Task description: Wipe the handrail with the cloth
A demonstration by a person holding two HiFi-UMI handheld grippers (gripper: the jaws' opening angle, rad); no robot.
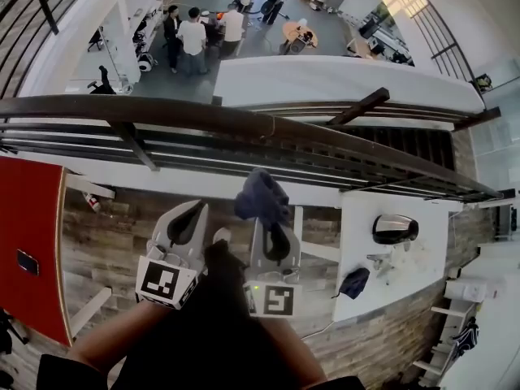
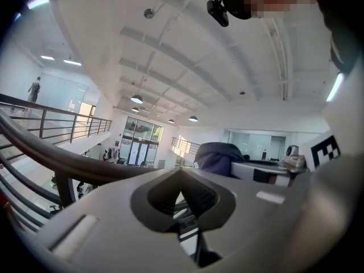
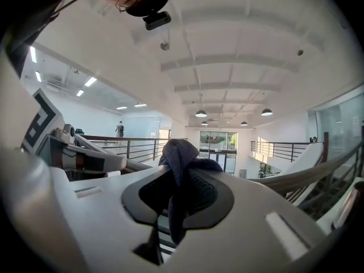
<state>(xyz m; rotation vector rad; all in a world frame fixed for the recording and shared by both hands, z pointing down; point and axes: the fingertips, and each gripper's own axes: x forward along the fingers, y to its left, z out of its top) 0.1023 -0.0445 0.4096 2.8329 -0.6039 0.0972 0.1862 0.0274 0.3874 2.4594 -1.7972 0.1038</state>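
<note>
The dark brown handrail [image 1: 244, 123] arcs across the head view, with thinner bars under it. Both grippers hover just on the near side of it, pointing roughly level. My right gripper [image 1: 266, 224] is shut on a dark blue cloth [image 1: 262, 195], which bunches up above its tips close to the rail. In the right gripper view the cloth [image 3: 179, 152] hangs pinched between the jaws of that gripper [image 3: 176, 178], and the handrail [image 3: 318, 166] runs at the right. My left gripper [image 1: 195, 211] is shut and empty beside it. The left gripper view shows its jaws [image 2: 182, 178] together, the handrail [image 2: 57, 155] to the left and the cloth [image 2: 219, 155] to the right.
Beyond the rail is a drop to a lower floor where several people [image 1: 195, 35] stand. Below the rail lie a white counter [image 1: 390, 275] with a dark rounded object [image 1: 396, 228], a red panel [image 1: 28, 250] at the left and a wood-patterned floor [image 1: 114, 234].
</note>
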